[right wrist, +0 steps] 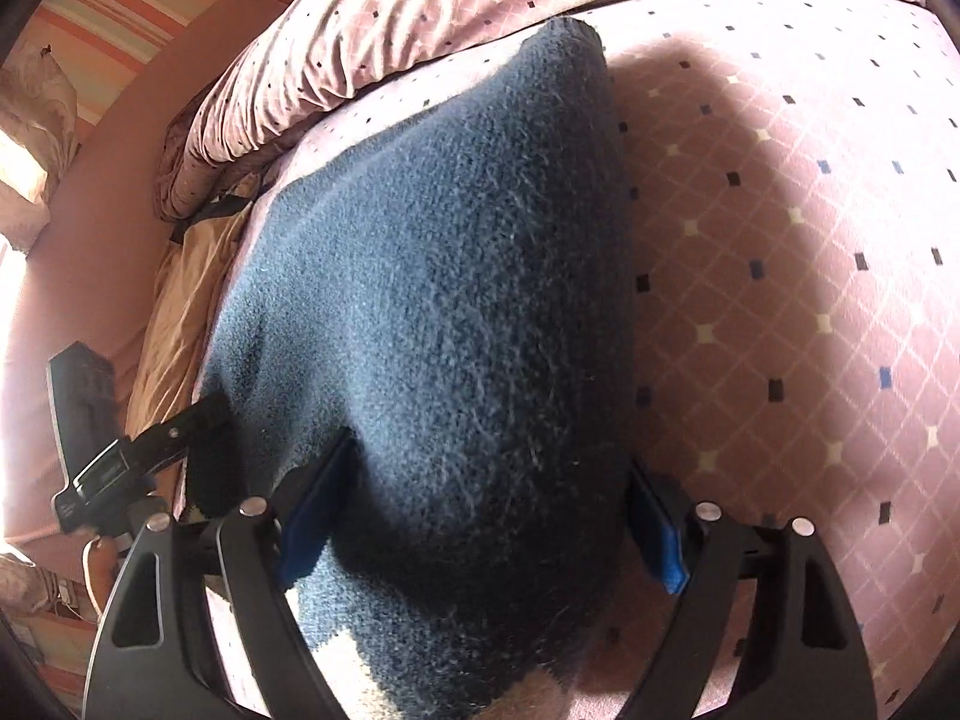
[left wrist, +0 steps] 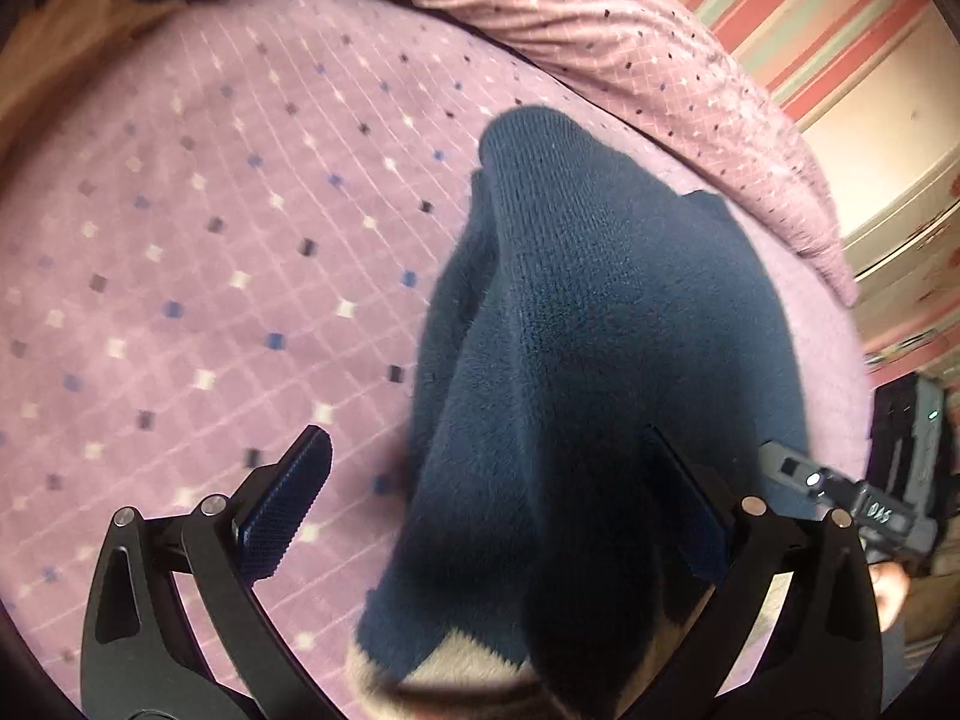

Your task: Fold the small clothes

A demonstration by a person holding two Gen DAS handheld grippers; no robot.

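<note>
Fingers [left wrist: 300, 504] of both grippers are wide apart, gripping nothing; the navy fleece garment [left wrist: 588, 324] lies between them on the bed [left wrist: 180, 210]. It looks soft, light and limp, so I would pinch its near corners.

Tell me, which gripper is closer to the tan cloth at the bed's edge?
Left. The left gripper sits right beside the tan cloth; the right gripper is across the navy garment from it.

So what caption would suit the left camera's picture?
Open left claw straddling a navy fleece garment on a lilac patterned bedspread.
</note>
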